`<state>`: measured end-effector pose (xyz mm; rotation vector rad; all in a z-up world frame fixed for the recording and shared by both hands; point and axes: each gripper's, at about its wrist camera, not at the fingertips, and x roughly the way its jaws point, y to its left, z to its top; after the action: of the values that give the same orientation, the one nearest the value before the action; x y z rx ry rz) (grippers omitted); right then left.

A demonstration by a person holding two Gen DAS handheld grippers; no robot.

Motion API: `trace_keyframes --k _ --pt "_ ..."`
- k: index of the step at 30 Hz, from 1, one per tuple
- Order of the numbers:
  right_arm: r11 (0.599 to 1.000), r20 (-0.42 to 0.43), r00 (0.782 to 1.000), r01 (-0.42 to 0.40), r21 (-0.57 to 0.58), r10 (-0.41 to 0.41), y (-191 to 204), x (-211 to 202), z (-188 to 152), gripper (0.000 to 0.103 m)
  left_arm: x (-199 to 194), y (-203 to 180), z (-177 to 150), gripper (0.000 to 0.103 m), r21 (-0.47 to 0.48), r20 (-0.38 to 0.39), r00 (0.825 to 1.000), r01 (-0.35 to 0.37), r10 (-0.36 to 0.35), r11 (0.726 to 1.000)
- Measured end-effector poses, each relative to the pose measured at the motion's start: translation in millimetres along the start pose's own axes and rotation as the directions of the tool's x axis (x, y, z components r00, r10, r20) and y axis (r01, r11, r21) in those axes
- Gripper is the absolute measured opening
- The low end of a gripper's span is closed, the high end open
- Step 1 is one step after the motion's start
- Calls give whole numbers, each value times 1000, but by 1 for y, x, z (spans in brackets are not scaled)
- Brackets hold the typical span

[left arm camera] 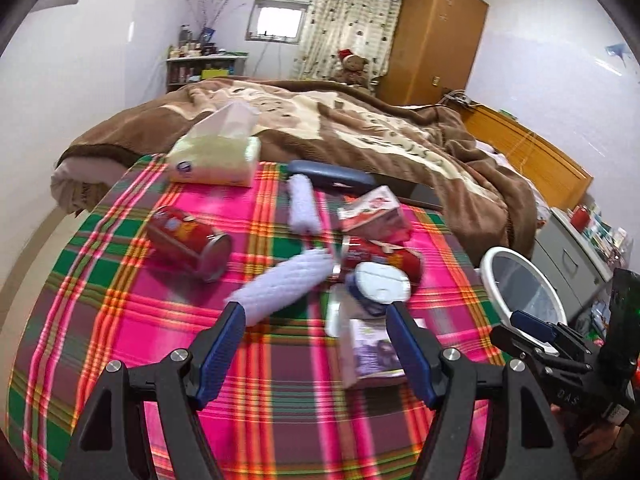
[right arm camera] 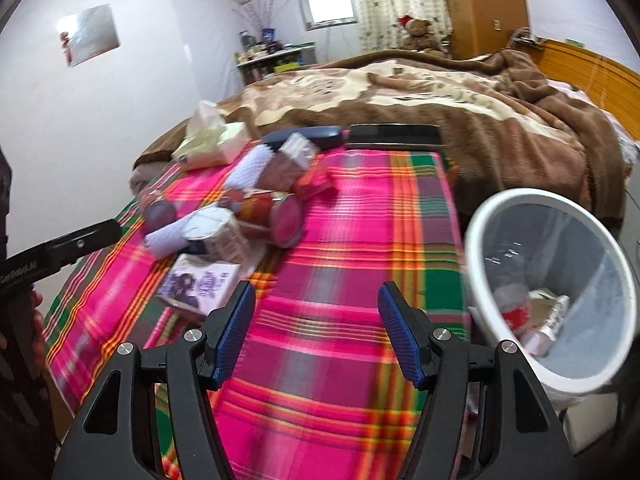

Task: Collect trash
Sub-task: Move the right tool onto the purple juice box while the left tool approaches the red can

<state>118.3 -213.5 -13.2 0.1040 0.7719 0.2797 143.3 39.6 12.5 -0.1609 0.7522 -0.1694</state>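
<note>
Trash lies in a heap on the plaid cloth (left arm camera: 280, 392): a red can (left arm camera: 188, 244) on its side, two white quilted rolls (left arm camera: 286, 284), a pink carton (left arm camera: 376, 214), a second red can (left arm camera: 394, 258), a white-lidded tub (left arm camera: 380, 284) and a purple printed box (left arm camera: 372, 348). My left gripper (left arm camera: 315, 312) hovers open just short of the heap, nothing between its pads. In the right wrist view my right gripper (right arm camera: 316, 292) is open and empty over bare cloth. The white bin (right arm camera: 552, 292), right of it, holds some trash.
A tissue pack (left arm camera: 216, 156), a blue case (left arm camera: 332, 174) and a black flat item (right arm camera: 394, 136) lie at the cloth's far edge. Behind is a bed with a brown blanket (left arm camera: 380, 128). A wardrobe (left arm camera: 436, 40) and drawers (left arm camera: 576, 256) stand at the right.
</note>
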Motion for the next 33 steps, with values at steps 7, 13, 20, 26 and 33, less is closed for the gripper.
trace_keyframes --k 7,13,20,26,33 --pt "990 -45 993 -112 -87 109 28 20 3 65 10 31 -1 72 -35 -22 999 -27 26 999" --pt "967 -73 980 -197 -162 188 47 39 8 65 19 51 2 72 -61 -35 999 -41 38 997" --pt "947 -121 965 -253 -198 232 55 58 16 65 33 68 7 73 -62 -57 997 -51 47 997" --pt "916 -177 942 -323 -237 286 64 55 9 65 44 83 18 73 -76 -67 996 -68 63 995" --pt "863 -233 917 -386 -326 323 83 42 -5 65 63 97 42 76 -106 -75 994 -87 79 991"
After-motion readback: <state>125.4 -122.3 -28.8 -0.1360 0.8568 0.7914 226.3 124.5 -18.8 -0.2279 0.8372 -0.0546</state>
